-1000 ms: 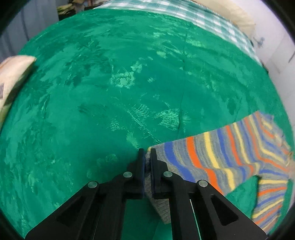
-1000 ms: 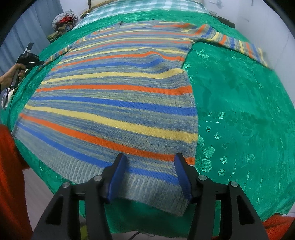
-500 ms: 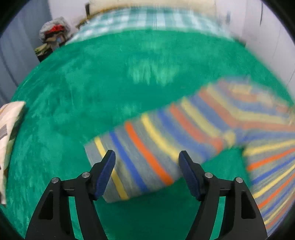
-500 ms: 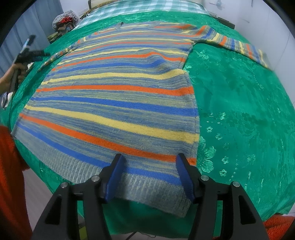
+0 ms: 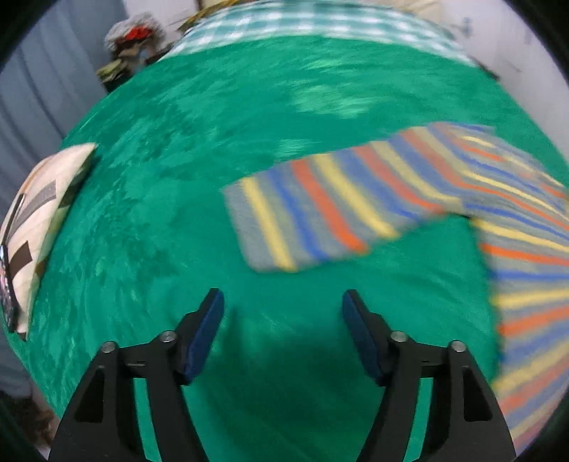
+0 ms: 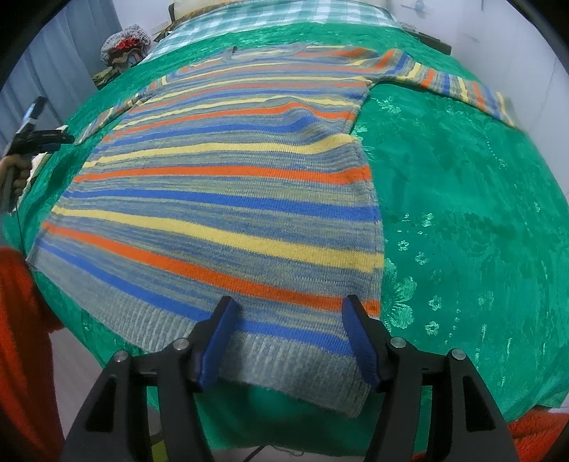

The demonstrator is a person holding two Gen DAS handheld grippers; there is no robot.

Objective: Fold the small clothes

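Observation:
A sweater striped in blue, orange, yellow and grey lies flat on the green bed cover. My right gripper hovers over the ribbed hem at the near edge. Its jaws are opening, the hem lies between them, and the pads do not press on it. In the left wrist view one sleeve lies stretched out, joined to the sweater body at the right. My left gripper stands short of the cuff over bare cover; its jaws are opening with nothing between them. The right wrist view shows the left gripper at the far left, in a hand.
A patterned pillow lies at the cover's left edge. A checked sheet covers the far end of the bed, and a heap of clothes sits beyond its left corner. The bed's near edge drops off below the hem. An orange sleeve fills the lower left.
My left gripper let go of the sleeve cuff, opened wide and drew back; the sleeve now lies ahead of it. The right gripper stayed put, its jaws slightly wider.

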